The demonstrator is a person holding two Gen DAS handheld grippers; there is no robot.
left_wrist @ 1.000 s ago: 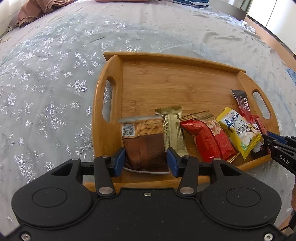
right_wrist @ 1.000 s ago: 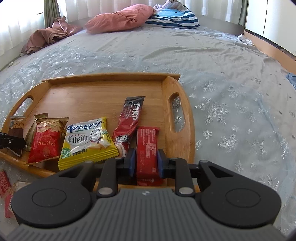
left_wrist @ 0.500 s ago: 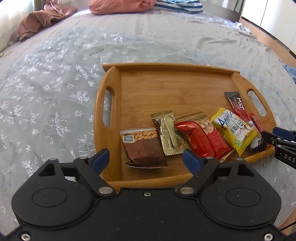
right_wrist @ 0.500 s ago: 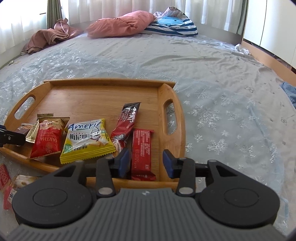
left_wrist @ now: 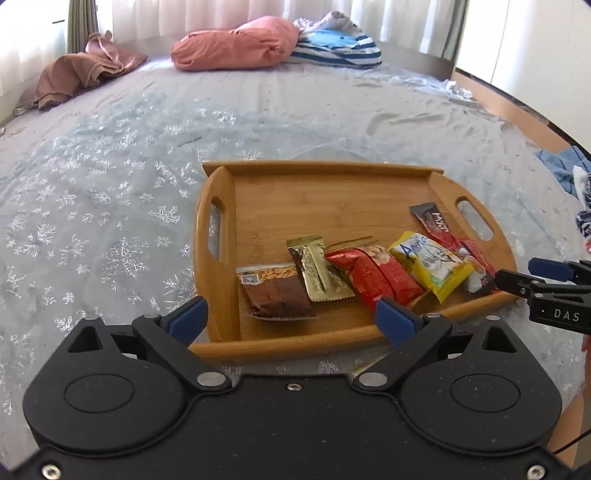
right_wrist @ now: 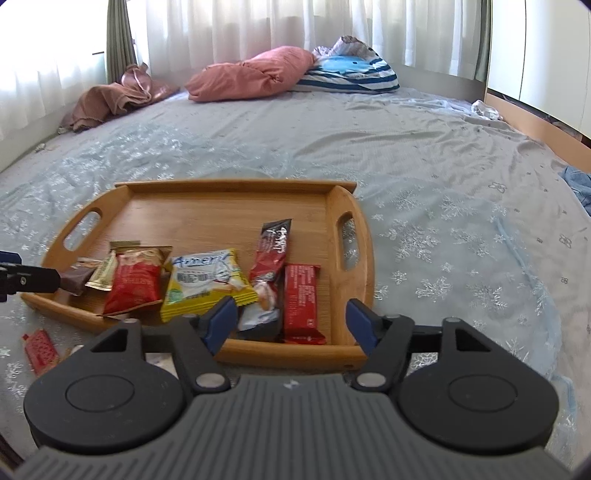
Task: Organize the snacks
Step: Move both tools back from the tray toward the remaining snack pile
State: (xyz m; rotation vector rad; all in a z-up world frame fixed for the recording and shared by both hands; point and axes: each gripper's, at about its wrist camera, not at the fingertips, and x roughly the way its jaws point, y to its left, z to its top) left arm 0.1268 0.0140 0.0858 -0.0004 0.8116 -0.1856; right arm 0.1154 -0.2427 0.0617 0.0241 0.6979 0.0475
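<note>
Both grippers opening, empty – left gripper (left_wrist: pixel 291 314) w/ peanut pack (left_wrist: pixel 275 291) just ahead, right gripper (right_wrist: pixel 291 321) w/ red bar (right_wrist: pixel 302 301) between fingers, untouched.

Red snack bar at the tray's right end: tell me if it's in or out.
In. The red snack bar lies flat inside the wooden tray, beside its right handle, untouched by the right gripper, whose jaws are opening.

**Sunlit bedroom, wide bed**

A bed (right_wrist: pixel 424 177) in pale snowflake-print sheet fills the view ahead. At its far edge lie a pink pillow (right_wrist: pixel 251 75), a striped pillow (right_wrist: pixel 351 72) and a brown blanket (right_wrist: pixel 110 98). Daylight glows through white curtains (right_wrist: pixel 240 29) beyond.
</note>
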